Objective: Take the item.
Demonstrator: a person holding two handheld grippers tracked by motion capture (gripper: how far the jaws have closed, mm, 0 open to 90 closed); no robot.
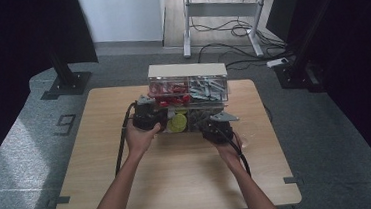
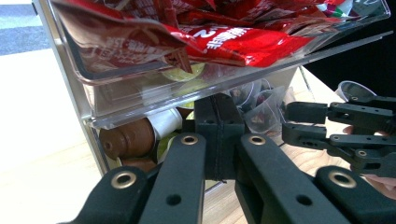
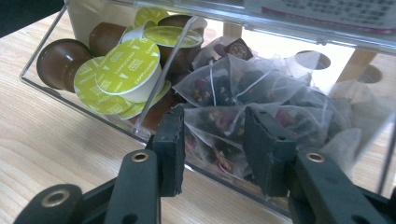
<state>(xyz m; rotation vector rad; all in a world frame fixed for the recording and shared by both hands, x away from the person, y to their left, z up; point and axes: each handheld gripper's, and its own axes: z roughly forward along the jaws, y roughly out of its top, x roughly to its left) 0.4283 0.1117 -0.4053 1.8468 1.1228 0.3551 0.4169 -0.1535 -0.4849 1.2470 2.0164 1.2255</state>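
At the far edge of the wooden surface (image 1: 180,185), a clear two-tier organizer (image 1: 188,91): red sachets (image 2: 243,39) in the upper tray, brown and lime-lidded coffee capsules (image 3: 126,70) and mesh tea bags (image 3: 233,93) in the open lower drawer (image 3: 84,109). Left gripper (image 2: 219,135) pressed against the drawer's left front, jaws together. Right gripper (image 3: 212,140) at the tea-bag compartment, jaws apart, tea bags seen between them through the clear wall, contact impossible to tell.

Both forearms are bare, with no sleeves in the high view. The left claw (image 2: 218,140) has matte black jaws on black linkage arms with brass-ringed pivot holes; the right claw (image 3: 217,140) matches it, with flat dark pads. A black cable trails from each, and a grey three-cornered plate (image 1: 224,116) tops the right one
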